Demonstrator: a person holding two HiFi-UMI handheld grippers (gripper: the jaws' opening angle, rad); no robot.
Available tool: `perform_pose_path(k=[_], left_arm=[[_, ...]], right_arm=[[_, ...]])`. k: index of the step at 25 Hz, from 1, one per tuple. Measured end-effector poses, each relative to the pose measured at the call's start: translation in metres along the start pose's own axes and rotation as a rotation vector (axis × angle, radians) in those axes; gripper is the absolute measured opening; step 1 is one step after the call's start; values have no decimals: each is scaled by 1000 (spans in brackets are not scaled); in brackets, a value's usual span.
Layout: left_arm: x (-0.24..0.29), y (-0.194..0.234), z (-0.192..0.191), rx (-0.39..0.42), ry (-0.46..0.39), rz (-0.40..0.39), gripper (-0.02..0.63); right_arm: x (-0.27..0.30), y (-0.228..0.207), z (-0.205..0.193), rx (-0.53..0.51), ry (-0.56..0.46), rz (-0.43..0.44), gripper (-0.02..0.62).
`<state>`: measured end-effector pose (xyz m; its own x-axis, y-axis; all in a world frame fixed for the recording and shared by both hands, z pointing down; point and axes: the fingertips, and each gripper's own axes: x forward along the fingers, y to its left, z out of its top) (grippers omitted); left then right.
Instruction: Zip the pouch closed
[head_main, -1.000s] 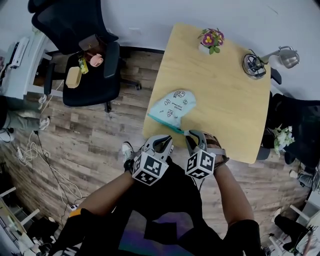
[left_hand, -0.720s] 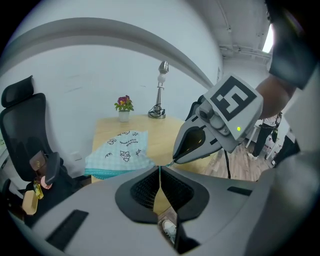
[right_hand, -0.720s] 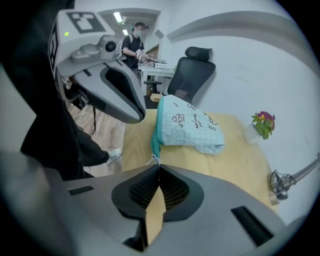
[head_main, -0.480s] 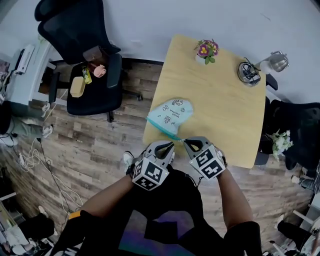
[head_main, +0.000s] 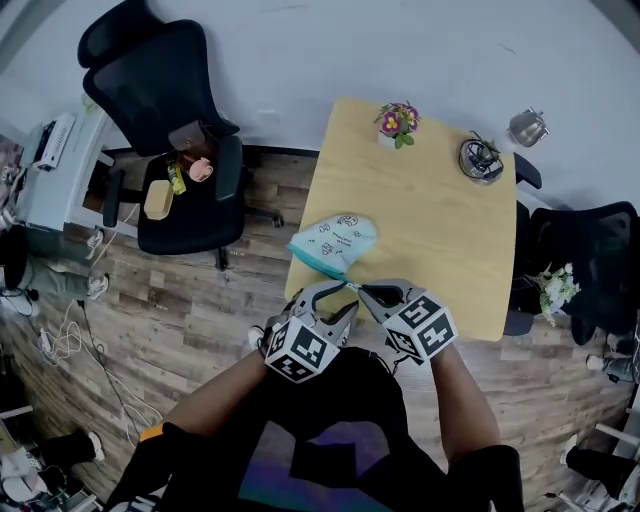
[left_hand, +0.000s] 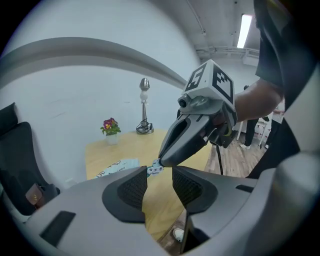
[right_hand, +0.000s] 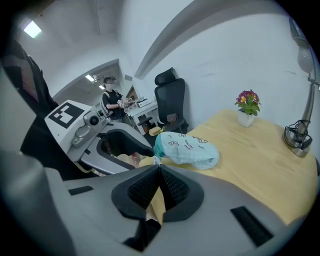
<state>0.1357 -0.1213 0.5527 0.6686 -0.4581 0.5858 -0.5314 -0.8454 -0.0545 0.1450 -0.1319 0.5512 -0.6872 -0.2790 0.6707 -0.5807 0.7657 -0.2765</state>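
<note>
A pale blue printed pouch (head_main: 335, 242) lies bunched near the front left edge of the wooden table (head_main: 450, 250). My right gripper (head_main: 361, 290) is shut on its small metal zipper pull (left_hand: 154, 169), which sticks out at the jaw tips (right_hand: 156, 160) just in front of the pouch (right_hand: 187, 149). Right beside it, my left gripper (head_main: 336, 302) has its jaws opening; in the left gripper view the left gripper (left_hand: 159, 186) has a clear gap between its pads. The pull hangs just past the tips, and neither pad presses on it.
A potted flower (head_main: 396, 120) and a desk lamp (head_main: 482, 158) stand at the table's far side. A black office chair (head_main: 185, 180) with small items on its seat is at the left, another dark chair (head_main: 580, 250) at the right. A person (right_hand: 112, 100) stands far back.
Both grippers have lifted and drawn close together at the table's near edge. The pouch's near end came up with them and the pouch now looks more bunched.
</note>
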Motion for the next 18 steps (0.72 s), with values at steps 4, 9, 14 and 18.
perform_pose_path(k=[4, 9, 14, 18], left_arm=[[-4, 5, 5, 38, -9, 8, 161], [-11, 8, 5, 71, -11, 0, 160], [-18, 15, 6, 76, -24, 28, 113], [-22, 16, 5, 67, -34, 36, 105]], right_arm=[[-4, 11, 10, -31, -19, 72, 18], [-6, 24, 18, -99, -15, 160, 18], [-6, 30, 23, -129, -4, 198, 18], [-6, 31, 24, -126, -9, 191, 18]])
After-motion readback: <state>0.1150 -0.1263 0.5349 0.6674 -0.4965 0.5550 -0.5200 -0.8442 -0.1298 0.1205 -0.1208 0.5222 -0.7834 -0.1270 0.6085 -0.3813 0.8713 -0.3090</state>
